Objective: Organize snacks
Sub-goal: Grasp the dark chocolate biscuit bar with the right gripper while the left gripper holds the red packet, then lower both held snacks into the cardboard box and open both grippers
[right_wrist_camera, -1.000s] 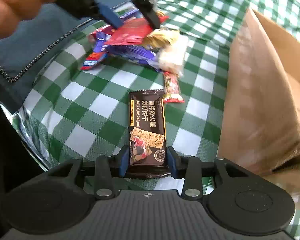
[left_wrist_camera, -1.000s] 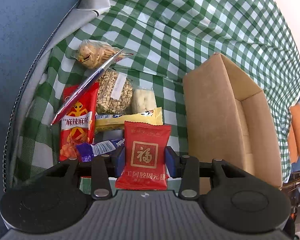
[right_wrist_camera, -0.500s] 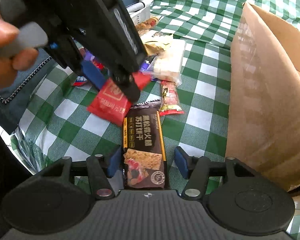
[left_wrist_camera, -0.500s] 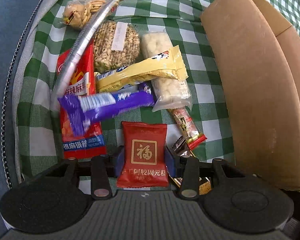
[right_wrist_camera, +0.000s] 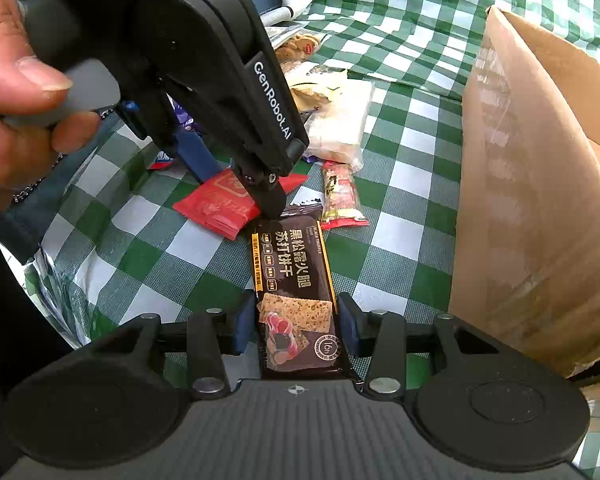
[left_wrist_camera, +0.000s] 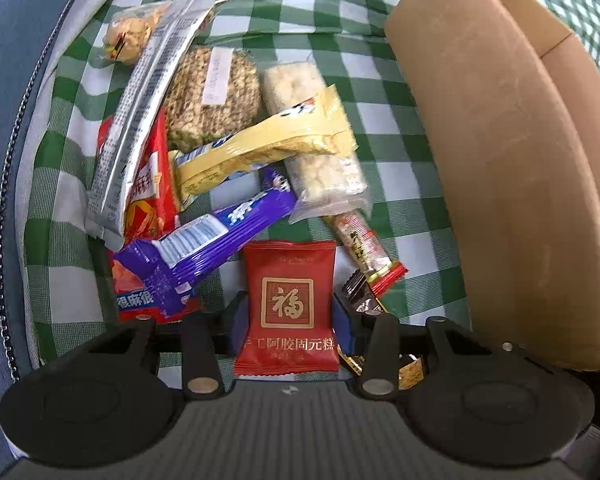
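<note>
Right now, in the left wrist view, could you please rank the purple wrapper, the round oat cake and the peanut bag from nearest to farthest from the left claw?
1. Purple wrapper: just up-left of the left claw.
2. Round oat cake: mid-pile, farther up.
3. Peanut bag: far upper left, at the pile's end.

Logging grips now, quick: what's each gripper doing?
Left gripper: shut on the red packet.
Right gripper: just closing on the dark cracker pack.
</note>
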`<state>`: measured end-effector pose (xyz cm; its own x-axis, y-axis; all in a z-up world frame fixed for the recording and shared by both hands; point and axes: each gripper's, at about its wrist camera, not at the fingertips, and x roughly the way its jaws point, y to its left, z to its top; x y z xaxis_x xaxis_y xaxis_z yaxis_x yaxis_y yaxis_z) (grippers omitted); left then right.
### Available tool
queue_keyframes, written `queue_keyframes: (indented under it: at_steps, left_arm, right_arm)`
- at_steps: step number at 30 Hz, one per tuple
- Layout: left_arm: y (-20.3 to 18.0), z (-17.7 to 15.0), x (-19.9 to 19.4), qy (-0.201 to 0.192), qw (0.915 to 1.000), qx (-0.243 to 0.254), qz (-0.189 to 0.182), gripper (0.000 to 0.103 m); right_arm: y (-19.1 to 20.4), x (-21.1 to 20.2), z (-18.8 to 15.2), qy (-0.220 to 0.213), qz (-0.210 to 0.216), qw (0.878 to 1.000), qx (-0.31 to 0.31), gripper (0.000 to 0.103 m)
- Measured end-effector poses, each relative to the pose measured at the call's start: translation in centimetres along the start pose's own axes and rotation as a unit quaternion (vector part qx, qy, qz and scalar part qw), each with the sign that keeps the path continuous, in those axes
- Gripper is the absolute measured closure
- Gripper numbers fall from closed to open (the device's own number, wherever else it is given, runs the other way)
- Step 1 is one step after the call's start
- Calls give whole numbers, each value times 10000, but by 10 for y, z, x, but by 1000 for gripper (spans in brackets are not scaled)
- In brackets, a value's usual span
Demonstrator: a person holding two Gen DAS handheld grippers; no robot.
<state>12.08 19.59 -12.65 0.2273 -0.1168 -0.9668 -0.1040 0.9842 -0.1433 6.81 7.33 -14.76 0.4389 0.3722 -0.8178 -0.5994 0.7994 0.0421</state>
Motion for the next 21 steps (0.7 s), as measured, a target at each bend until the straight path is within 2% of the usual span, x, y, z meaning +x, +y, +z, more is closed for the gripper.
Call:
queue_keyframes:
  at_steps: [5,11,17,21]
  left_arm:
    - [-5,0,-21,-444,9982,137,-374,56]
    - [-7,-6,-52,-1152,9902,113,-778,56]
    - [2,-6,-73,-1755,9821,-307,-615,56]
    - [7,-9,-92,-2233,9721,-521,-491,56]
  right_arm:
    - [0,-7,0,-115,65,9999,47,62]
    - [7,-29,4,-411,-67,9990,-140,62]
    - [9,-51,15,-646,-428,9959,-460,62]
    - [6,-75,24,-851,-573,9928,-623,62]
